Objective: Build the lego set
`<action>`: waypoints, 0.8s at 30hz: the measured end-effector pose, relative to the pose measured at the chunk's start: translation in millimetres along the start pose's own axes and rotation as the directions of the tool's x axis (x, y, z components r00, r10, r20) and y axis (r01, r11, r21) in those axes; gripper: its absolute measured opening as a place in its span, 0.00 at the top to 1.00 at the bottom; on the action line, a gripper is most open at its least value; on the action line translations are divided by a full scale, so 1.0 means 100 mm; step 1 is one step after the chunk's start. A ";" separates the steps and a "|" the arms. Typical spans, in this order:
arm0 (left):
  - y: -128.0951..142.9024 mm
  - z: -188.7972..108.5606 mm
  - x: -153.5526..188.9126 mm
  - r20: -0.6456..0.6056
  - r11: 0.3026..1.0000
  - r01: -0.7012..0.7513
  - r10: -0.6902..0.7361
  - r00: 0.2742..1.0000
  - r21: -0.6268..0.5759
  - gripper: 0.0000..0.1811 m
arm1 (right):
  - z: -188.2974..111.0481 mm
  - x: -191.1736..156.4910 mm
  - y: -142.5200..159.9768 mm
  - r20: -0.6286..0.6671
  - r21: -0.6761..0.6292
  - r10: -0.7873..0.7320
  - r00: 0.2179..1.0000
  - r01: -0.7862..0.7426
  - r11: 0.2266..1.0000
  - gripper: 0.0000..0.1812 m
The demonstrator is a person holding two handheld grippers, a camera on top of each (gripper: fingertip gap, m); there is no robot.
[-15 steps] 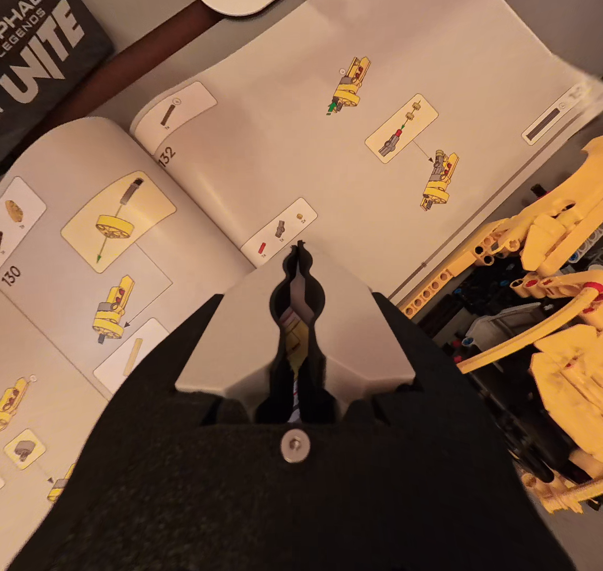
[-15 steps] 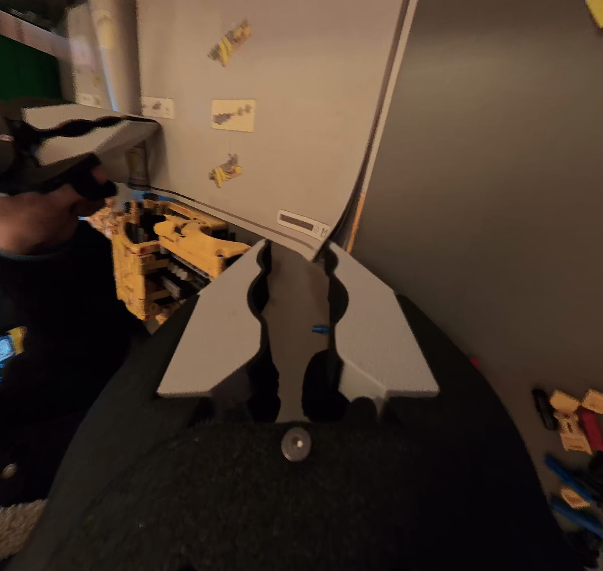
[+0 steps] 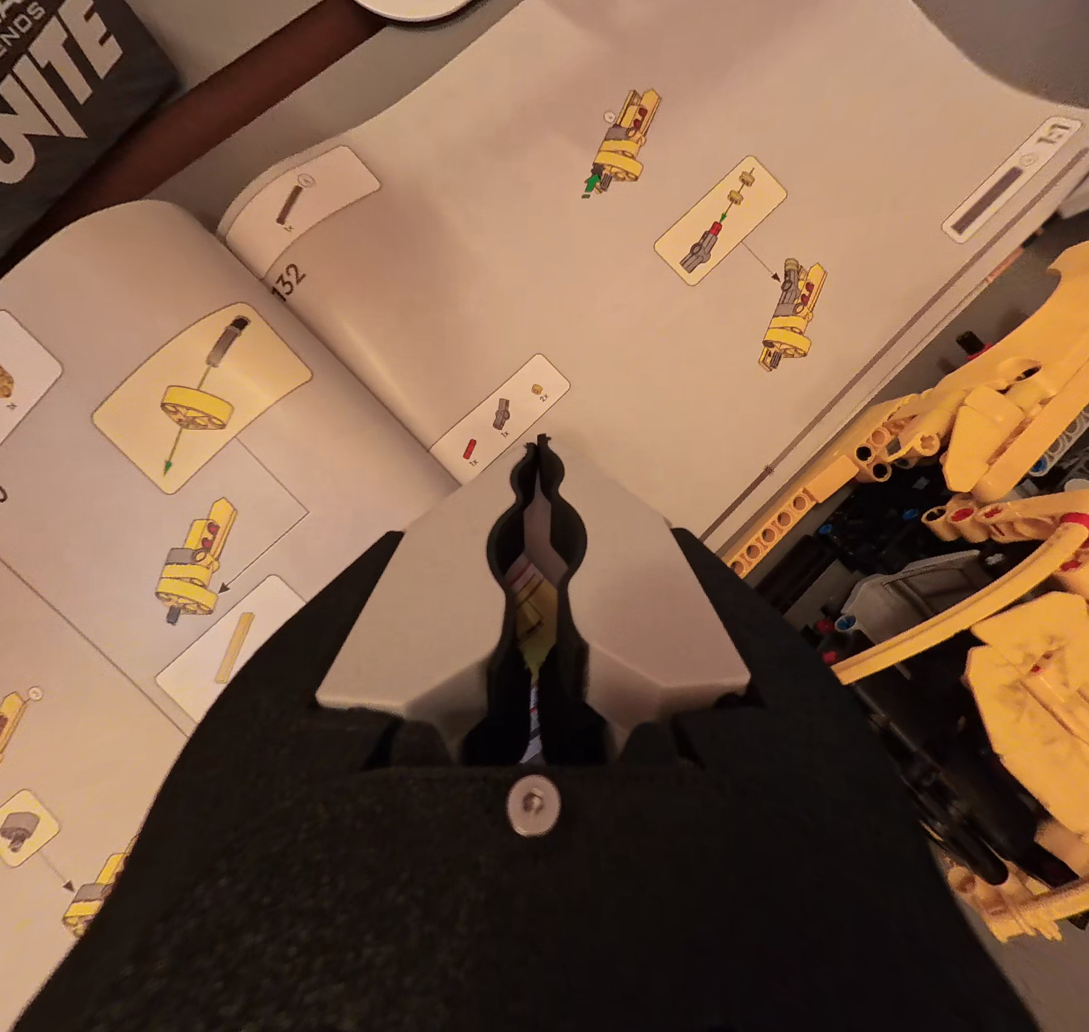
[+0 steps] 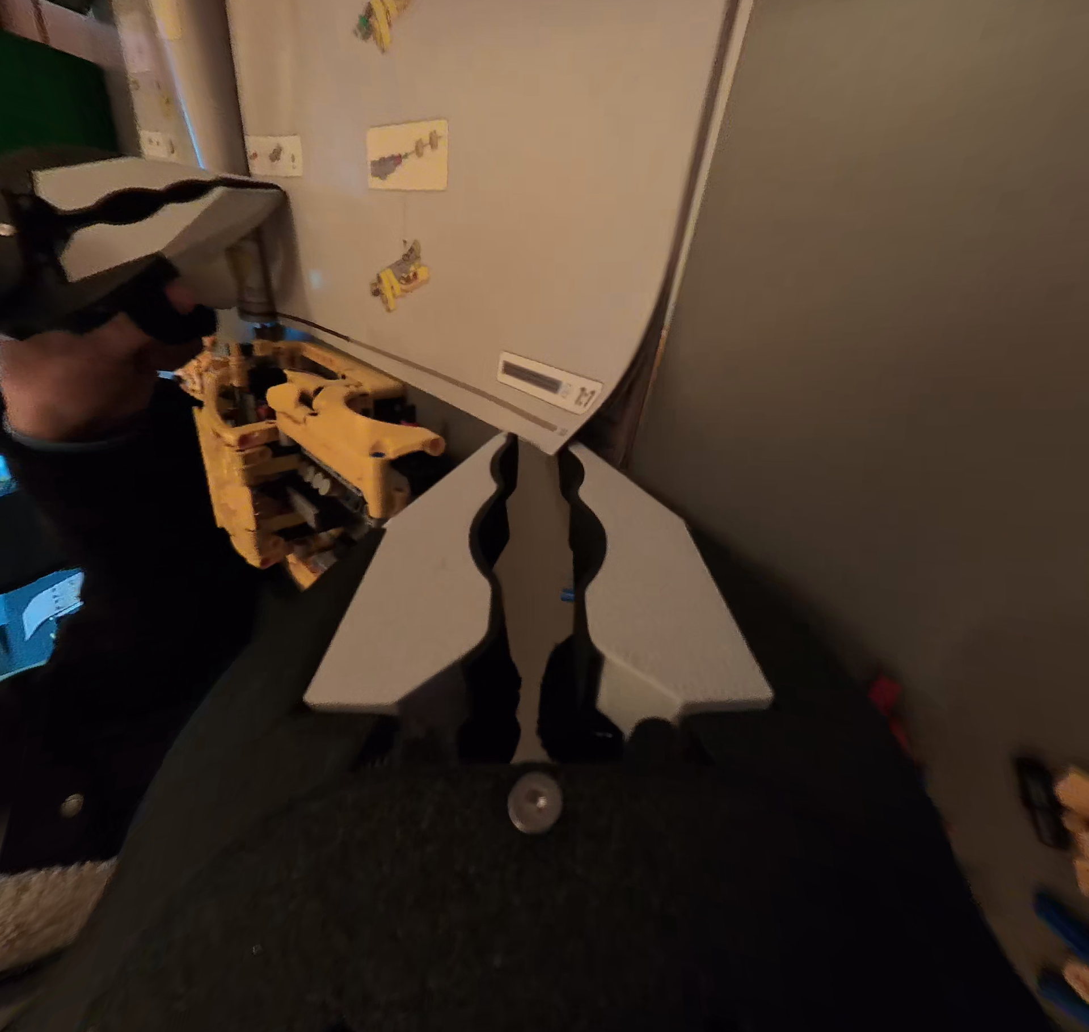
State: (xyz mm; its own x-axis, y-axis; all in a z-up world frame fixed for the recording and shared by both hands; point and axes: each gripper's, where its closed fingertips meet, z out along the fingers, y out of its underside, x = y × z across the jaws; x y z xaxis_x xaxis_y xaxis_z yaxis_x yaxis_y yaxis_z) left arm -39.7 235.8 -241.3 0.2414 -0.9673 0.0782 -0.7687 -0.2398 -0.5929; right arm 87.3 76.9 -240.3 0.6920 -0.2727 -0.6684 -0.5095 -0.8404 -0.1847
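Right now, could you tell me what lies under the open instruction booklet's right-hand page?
The yellow Lego model pokes out beneath the instruction booklet edge; how far it runs underneath is hidden by the page.

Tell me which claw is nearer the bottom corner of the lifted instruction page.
Right. The right claw sits at the corner of the lifted instruction page, its jaws open on either side of it. The left claw is farther along the same page's lower edge, above the yellow model.
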 end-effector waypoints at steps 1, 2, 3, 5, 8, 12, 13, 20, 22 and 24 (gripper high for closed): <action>0.00 0.00 0.00 0.001 1.000 0.000 0.000 1.000 0.000 1.00 | -0.01 -0.06 -0.04 0.033 0.021 -0.004 0.999 0.003 1.000 0.95; 0.00 0.00 0.00 0.001 1.000 0.000 0.000 1.000 0.001 1.00 | -0.04 -0.10 -0.08 0.062 0.047 -0.005 0.998 0.002 0.999 0.96; 0.00 0.00 0.00 -0.002 1.000 0.000 0.000 1.000 0.002 1.00 | -0.06 -0.10 -0.12 0.065 0.070 -0.004 0.998 -0.001 0.998 0.95; 0.00 0.00 0.00 -0.007 1.000 0.004 -0.004 1.000 0.004 1.00 | -0.11 -0.04 -0.17 0.053 0.108 0.008 0.999 -0.014 0.994 0.95; 0.00 0.00 0.00 -0.010 1.000 0.005 -0.005 1.000 0.004 1.00 | -0.10 0.04 -0.17 0.063 0.111 0.050 0.997 -0.057 0.992 0.90; 0.00 -0.01 0.01 -0.005 1.000 -0.004 0.004 1.000 0.003 1.00 | -0.09 0.09 -0.15 0.076 0.105 0.075 0.994 -0.083 0.991 0.86; 0.00 -0.01 0.01 -0.004 1.000 -0.006 0.006 1.000 0.002 1.00 | -0.10 0.08 -0.17 0.076 0.109 0.070 0.995 -0.078 0.991 0.86; 0.00 -0.01 0.02 -0.009 1.000 -0.006 0.006 1.000 0.003 1.00 | -0.16 0.01 -0.19 0.140 0.132 0.065 0.988 -0.084 0.988 0.83; 0.00 -0.01 0.02 -0.010 1.000 -0.007 0.007 1.000 0.003 1.00 | -0.17 0.02 -0.18 0.157 0.134 0.077 0.985 -0.098 0.986 0.82; 0.01 -0.01 0.02 -0.008 1.000 -0.010 0.010 1.000 0.002 1.00 | -0.17 -0.01 -0.18 0.187 0.134 0.080 0.979 -0.106 0.985 0.81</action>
State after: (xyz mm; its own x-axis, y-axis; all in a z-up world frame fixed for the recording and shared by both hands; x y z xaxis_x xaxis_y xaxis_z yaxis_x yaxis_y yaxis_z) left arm -40.2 233.7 -240.8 0.2290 -0.9703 0.0784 -0.7701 -0.2298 -0.5951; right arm 105.0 84.2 -224.1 0.5415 -0.2469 -0.8036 -0.6440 -0.7363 -0.2077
